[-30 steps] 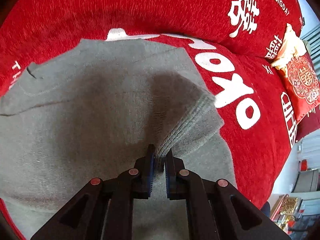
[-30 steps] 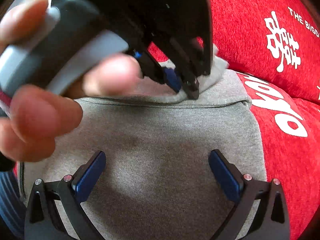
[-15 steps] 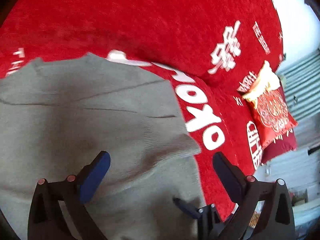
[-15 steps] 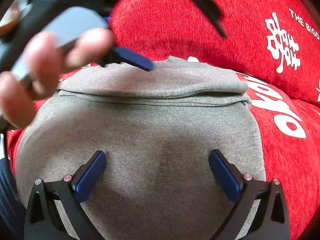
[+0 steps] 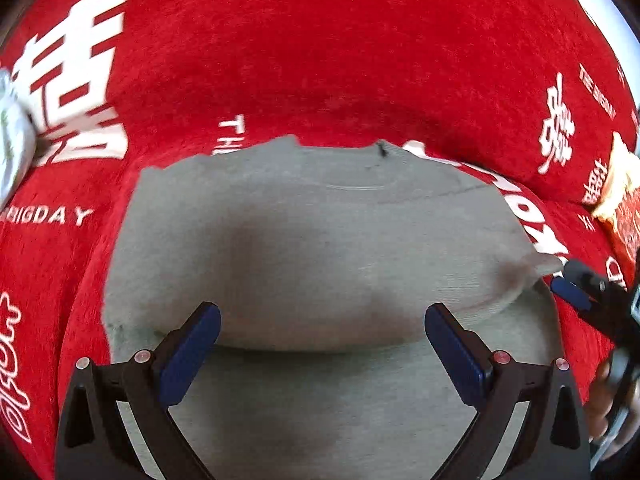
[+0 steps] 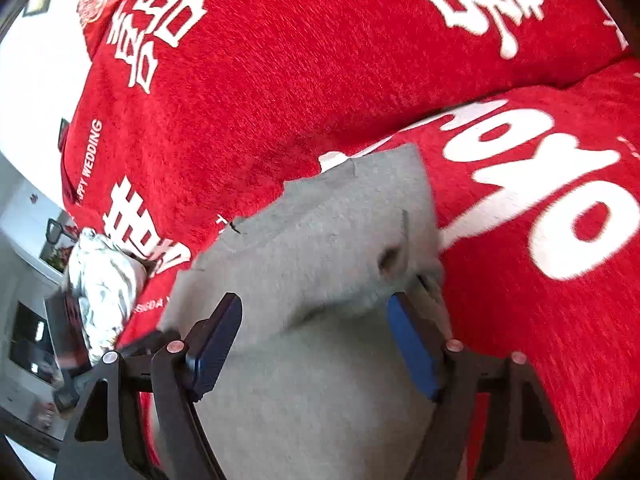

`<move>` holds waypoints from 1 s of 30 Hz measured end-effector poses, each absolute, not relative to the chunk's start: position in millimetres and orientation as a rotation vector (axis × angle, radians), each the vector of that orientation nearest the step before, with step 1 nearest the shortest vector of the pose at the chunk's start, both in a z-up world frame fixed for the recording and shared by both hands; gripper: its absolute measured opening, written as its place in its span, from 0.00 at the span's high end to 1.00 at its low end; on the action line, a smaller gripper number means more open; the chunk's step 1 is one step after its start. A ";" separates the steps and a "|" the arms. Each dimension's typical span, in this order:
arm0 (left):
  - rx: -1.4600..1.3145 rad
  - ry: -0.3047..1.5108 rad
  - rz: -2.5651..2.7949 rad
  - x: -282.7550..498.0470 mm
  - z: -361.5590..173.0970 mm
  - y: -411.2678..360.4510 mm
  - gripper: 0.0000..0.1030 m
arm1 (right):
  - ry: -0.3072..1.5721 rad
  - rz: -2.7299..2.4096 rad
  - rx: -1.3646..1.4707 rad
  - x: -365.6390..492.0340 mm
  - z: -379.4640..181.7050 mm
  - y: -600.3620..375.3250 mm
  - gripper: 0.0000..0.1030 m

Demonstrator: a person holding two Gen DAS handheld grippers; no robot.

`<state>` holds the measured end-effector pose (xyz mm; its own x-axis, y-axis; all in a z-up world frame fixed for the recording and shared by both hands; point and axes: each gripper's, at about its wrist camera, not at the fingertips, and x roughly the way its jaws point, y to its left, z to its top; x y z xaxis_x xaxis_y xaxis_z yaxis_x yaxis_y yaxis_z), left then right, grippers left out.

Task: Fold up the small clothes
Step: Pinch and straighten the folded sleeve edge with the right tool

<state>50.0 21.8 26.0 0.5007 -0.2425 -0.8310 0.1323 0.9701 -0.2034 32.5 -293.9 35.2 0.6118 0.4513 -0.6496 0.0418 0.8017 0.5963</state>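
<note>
Red plush sofa cover with white lettering; a folded grey knit sweater lies on it.
Left gripper gapes wide above the sweater; right gripper is closing around its folded cuff, seemingly not yet pinching.

The folded grey knit sweater lies on the red sofa cover with white lettering. A crumpled white patterned cloth sits left of it, a red embroidered cushion right.
</note>
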 end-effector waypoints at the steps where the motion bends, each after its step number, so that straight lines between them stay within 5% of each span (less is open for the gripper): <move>1: -0.126 1.027 -0.224 50.7 22.1 24.5 0.01 | 0.908 0.254 0.626 39.3 32.2 -292.4 0.24; 2: -0.132 1.033 -0.221 50.6 18.2 27.5 0.01 | 0.924 0.254 0.644 47.0 28.4 -289.6 0.26; 5: -0.142 1.042 -0.216 50.8 8.9 36.1 0.01 | 0.946 0.267 0.665 62.2 22.2 -282.5 0.55; 6: -0.143 1.041 -0.219 50.8 7.3 36.6 0.01 | 0.970 0.249 0.647 67.2 18.2 -278.6 0.81; 7: -0.146 1.035 -0.226 49.9 7.7 39.6 0.01 | 0.990 0.228 0.630 68.5 15.7 -275.7 0.91; 11: -0.205 0.975 -0.231 45.4 16.7 45.2 0.01 | 0.834 0.207 0.538 49.3 44.2 -268.9 0.91; 15: -0.198 1.025 -0.212 53.4 2.5 48.2 0.01 | 0.908 0.152 0.492 59.0 26.6 -270.6 0.91; 21: -0.236 0.989 -0.240 53.0 18.4 57.4 0.01 | 0.889 0.069 0.604 36.2 24.7 -303.9 0.66; 25: -0.247 1.035 -0.203 73.9 13.1 60.2 0.01 | 0.758 -0.017 0.499 26.5 59.2 -296.0 0.23; 30: -0.188 1.077 -0.152 88.6 -2.2 52.8 0.01 | 0.895 0.122 0.394 67.1 41.8 -242.2 0.23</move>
